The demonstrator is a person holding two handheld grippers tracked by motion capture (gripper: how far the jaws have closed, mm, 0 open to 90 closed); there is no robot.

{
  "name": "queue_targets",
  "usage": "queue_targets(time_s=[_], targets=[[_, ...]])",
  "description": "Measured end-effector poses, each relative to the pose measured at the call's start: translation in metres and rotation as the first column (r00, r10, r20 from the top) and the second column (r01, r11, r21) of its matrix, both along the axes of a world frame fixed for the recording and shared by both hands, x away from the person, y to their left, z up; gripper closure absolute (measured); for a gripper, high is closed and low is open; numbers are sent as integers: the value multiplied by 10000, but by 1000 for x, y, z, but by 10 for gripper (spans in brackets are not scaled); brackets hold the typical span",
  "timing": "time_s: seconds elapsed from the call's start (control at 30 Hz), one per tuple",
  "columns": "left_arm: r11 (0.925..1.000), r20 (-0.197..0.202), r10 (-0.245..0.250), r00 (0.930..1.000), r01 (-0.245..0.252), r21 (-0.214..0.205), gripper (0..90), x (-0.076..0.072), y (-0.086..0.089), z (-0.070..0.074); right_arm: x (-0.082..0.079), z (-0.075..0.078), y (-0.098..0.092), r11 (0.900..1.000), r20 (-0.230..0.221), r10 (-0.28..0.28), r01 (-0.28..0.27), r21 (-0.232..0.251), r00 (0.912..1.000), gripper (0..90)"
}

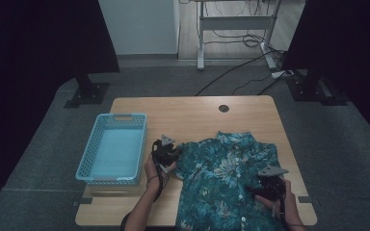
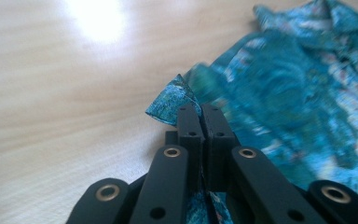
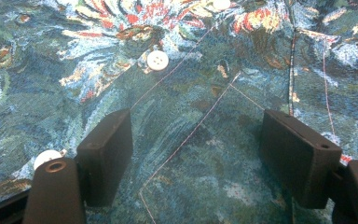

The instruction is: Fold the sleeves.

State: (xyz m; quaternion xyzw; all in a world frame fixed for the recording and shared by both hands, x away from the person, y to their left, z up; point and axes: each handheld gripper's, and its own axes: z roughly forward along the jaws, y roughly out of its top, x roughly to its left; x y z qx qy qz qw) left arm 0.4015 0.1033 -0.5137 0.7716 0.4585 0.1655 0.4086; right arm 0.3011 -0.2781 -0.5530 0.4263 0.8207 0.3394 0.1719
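The left gripper (image 2: 200, 109) is clamped on the teal floral shirt's (image 1: 221, 178) sleeve; the right gripper (image 3: 200, 154) is held spread over the cloth.

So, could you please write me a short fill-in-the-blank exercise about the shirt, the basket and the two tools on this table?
1. The left tool is shut on the ____ of the floral shirt.
2. The right tool stands ____ above the shirt's front.
3. The light blue ____ sits on the table to the left of the shirt.
4. A white ____ shows ahead of the right tool.

Missing words: sleeve; open; basket; button
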Motion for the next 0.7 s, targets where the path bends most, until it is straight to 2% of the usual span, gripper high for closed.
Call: queue_targets(time_s=[0.1,0.2,0.33,0.47,0.57,0.7], targets=[[10000,187,-53,9998,54,-52,874,-2,1,12,0,0,0,10000,-17,-7,7,-11,10000,251],[9999,207,-122,9997,124,-86,872,-3,0,19,1,1,0,10000,-72,-26,26,78,10000,242],[9998,181,-205,9996,207,-74,874,-4,-1,20,0,3,0,9994,-17,33,-32,331,10000,240],[9998,116,-204,9997,205,-23,874,-2,3,21,-3,12,-1,9975,349,10,-34,703,9994,240],[9998,137,-173,9998,174,-134,874,0,7,24,-5,17,-2,9954,504,-11,-37,955,9987,240],[9993,101,-113,9999,117,-344,875,4,13,25,-4,17,-2,9947,483,40,-90,1021,9988,240]])
